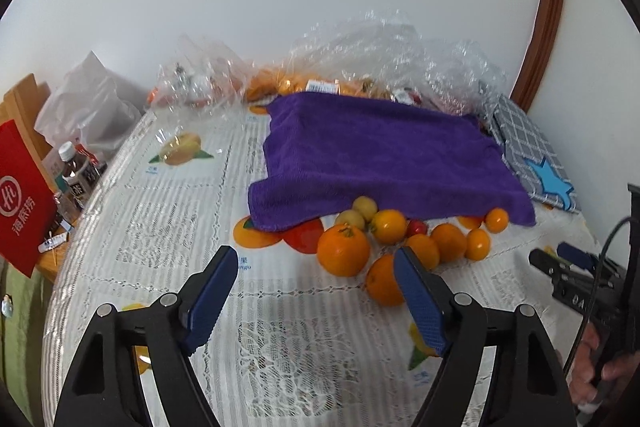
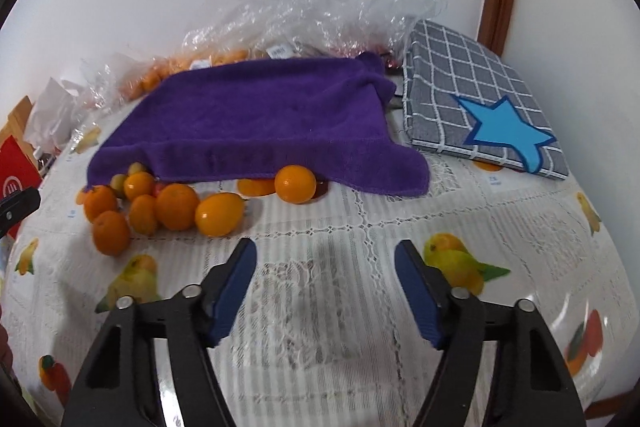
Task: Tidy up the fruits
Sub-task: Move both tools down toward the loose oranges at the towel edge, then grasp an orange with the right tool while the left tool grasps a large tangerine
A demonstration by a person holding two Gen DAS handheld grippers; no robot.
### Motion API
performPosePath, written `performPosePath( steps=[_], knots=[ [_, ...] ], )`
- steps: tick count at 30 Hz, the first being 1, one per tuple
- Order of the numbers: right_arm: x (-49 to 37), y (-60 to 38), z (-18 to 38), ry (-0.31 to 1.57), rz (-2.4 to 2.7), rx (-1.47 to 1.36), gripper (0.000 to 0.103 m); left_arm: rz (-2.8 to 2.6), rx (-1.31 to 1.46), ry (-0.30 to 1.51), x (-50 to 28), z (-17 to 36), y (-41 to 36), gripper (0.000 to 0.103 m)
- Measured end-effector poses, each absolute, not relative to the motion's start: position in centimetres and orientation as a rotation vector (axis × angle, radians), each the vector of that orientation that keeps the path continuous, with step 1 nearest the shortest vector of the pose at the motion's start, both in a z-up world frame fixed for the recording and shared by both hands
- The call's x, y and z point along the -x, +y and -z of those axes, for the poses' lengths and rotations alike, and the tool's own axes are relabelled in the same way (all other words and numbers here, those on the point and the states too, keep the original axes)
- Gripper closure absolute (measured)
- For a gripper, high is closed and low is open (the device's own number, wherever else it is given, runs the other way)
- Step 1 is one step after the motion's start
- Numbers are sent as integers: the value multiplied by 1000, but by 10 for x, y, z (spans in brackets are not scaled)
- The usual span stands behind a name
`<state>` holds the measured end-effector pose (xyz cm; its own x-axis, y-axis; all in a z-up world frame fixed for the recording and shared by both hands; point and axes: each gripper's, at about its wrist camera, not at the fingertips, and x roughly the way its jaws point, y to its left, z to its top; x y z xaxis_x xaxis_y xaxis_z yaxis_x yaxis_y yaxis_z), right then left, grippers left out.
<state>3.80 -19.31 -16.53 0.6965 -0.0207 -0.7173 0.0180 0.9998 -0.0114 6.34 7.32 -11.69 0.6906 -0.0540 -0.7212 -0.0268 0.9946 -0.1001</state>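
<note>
Several oranges lie in a loose heap on the table at the front edge of a purple towel (image 1: 380, 155), among them a large orange (image 1: 343, 249), with two pale yellow-green fruits (image 1: 364, 207) and a small red one (image 1: 417, 227). In the right wrist view the heap (image 2: 176, 205) sits left of centre, one orange (image 2: 295, 183) lies apart under the towel (image 2: 256, 119) edge. My left gripper (image 1: 316, 303) is open and empty, just in front of the heap. My right gripper (image 2: 326, 287) is open and empty, over bare tablecloth; it also shows in the left wrist view (image 1: 568, 263).
A white lace tablecloth (image 2: 320, 307) with printed fruit covers the table. Clear plastic bags with more fruit (image 1: 320, 83) lie behind the towel. A grey checked box with a blue star (image 2: 480, 95) stands at the right. A red card (image 1: 20, 195) and bottles (image 1: 76, 167) stand at the left.
</note>
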Motion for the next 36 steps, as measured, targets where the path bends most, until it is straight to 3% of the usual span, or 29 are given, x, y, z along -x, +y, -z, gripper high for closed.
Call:
performPosePath(
  steps=[7,16,21,33,36],
  knots=[
    [-77,-192,182,852,-41,-14,57,35,126,863,-76,140,85,24],
    [-112,-185,198,877,-97,-22,58,132,193,902,-77,158,90,28],
    [-116,-180,198,859,-125,-3,69,159,210,886,-82,159,82,29],
    [-77,-189,195,805,-149,22,69,189,302,892,-115,168,68,39],
    [-75,-189,194,796,-150,12,69,198,346,908,-120,174,72,48]
  ],
)
